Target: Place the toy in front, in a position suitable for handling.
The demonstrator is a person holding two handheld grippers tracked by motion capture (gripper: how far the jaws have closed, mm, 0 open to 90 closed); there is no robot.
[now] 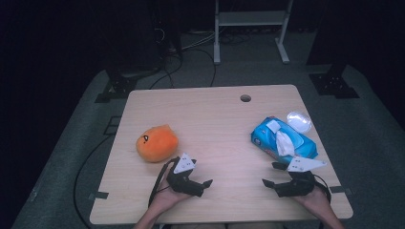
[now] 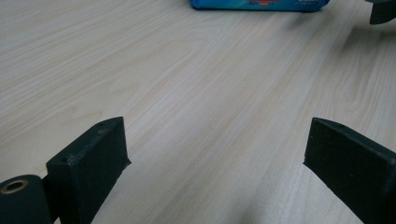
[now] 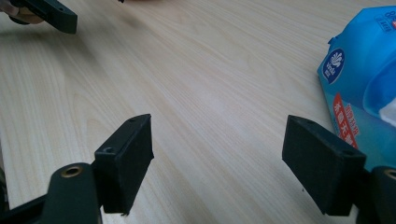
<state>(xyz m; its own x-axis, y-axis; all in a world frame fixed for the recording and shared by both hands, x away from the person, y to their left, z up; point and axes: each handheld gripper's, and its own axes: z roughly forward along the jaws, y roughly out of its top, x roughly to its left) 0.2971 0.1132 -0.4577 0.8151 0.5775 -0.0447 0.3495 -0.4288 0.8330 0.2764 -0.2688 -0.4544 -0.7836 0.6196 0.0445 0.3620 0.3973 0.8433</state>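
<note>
Both hand-held grippers open, R one (image 1: 270,175) near wipes pack (image 1: 282,140).

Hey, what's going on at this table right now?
A person rests both hands near the front edge of a wooden table, a two-jaw gripper in each. The left gripper and right gripper are both open and hold nothing. An orange plush toy lies just beyond the left one; a blue pack of wet wipes, lid flipped open, lies just beyond the right.

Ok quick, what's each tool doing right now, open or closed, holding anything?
Left tool: open, holding nothing, bare table between its jaws.
Right tool: open, holding nothing, beside the blue wipes pack.
</note>
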